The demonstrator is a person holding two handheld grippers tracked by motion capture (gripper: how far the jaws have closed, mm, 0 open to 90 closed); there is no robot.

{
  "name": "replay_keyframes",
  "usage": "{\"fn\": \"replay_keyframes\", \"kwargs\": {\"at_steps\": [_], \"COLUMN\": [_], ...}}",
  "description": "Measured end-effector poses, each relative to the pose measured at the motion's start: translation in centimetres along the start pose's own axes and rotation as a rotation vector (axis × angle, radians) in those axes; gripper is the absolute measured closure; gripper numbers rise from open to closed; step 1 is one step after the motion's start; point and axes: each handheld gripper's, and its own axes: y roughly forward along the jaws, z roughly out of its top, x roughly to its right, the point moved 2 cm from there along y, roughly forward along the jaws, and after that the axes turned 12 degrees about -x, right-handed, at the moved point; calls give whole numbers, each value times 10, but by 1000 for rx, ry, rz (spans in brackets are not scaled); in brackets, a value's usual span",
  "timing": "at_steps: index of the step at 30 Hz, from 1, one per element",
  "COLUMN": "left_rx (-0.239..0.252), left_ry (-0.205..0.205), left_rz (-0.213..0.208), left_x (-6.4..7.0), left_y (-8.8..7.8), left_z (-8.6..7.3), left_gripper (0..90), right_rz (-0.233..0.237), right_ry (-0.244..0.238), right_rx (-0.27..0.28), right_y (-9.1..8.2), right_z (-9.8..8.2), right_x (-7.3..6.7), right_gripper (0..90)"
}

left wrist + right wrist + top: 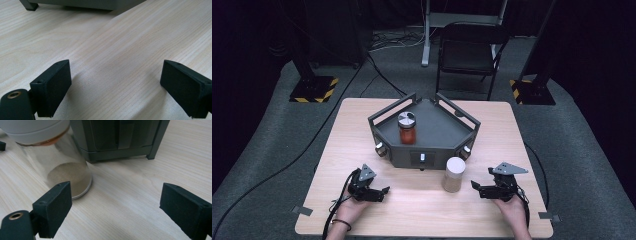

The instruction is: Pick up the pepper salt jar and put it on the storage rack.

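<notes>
1. High view: jar with pale lid (pixel 455 174) stands on table (pixel 362 125), just in front of grey tray (pixel 439 125), within easy reach of right gripper (pixel 474 186).
2. Left gripper view: left gripper (pixel 115 82) is open over bare wood, probably waiting.
3. Right gripper view: jaws wide apart, nothing between; the jar (pixel 60 167) is near, so I judge a grasp comes next.

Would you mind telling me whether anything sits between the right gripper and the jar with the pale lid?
Nothing visible does: bare table lies between the open right gripper and the jar.
</notes>
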Motion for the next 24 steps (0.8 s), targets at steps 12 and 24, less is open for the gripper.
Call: {"fn": "replay_keyframes", "kwargs": {"at_steps": [12, 24], "left_rx": [0, 0], "left_ry": [0, 0], "left_rz": [0, 0], "left_x": [0, 0], "left_y": [0, 0], "left_z": [0, 0], "left_gripper": [94, 94], "right_rz": [47, 92], "right_ry": [-18, -45], "right_rx": [26, 42], "right_y": [-1, 3], "right_z": [6, 12], "right_x": [-6, -14], "right_gripper": [96, 97]}}
